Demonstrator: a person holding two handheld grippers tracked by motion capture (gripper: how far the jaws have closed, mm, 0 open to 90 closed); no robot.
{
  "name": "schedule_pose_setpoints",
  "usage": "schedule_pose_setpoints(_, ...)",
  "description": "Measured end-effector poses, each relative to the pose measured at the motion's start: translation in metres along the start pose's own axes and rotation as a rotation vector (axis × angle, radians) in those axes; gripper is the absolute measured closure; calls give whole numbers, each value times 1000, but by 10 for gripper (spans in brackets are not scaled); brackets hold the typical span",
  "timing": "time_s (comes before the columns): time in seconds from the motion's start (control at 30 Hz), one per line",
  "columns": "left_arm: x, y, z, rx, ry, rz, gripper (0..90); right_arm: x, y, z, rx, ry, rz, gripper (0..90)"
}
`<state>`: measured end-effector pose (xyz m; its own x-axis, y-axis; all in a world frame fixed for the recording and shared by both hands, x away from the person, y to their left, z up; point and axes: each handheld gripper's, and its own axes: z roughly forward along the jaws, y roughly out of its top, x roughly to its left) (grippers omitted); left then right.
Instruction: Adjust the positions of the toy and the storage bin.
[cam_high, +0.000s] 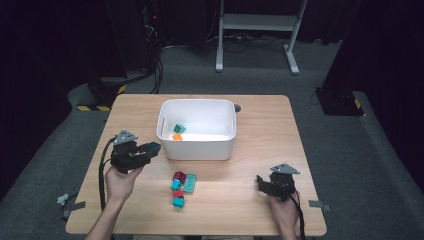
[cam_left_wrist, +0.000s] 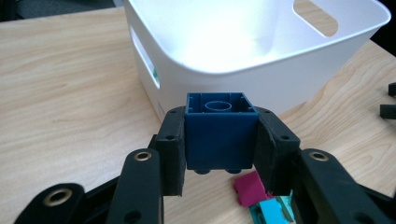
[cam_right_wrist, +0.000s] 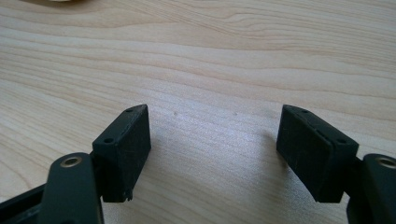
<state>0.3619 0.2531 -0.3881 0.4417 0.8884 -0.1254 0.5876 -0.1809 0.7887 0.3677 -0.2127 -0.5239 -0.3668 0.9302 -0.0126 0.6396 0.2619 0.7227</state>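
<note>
You're in a lab or test room, not a home. A light wooden table (cam_high: 260, 125) stands alone on grey carpet (cam_high: 350, 165), ringed by dark curtains or panels. Black-and-yellow hazard tape (cam_high: 102, 107) marks stand bases, cables (cam_high: 155, 65) trail across the floor, and a white metal frame (cam_high: 257, 22) sits behind.

A grey carpeted floor (cam_high: 360, 150) surrounded the table, with yellow-and-black hazard tape (cam_high: 95, 107) on a dark base at the far left. A white metal stand (cam_high: 257, 22) stood at the far side, and black cables (cam_high: 157, 60) trailed over the floor to its left; small grey tape strips (cam_high: 320, 205) lay beside the table's near corners
</note>
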Motion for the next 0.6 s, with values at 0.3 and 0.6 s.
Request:
schedule_pose_setpoints(0.3, 7, 22, -4, -5, -31, 0, 585, 0, 0, 0, 0, 0, 0, 260)
schedule_pose_setpoints(0.6, 16, 44, -5, -10, -56, -14, 585, 0, 0, 0, 0, 0, 1, 261)
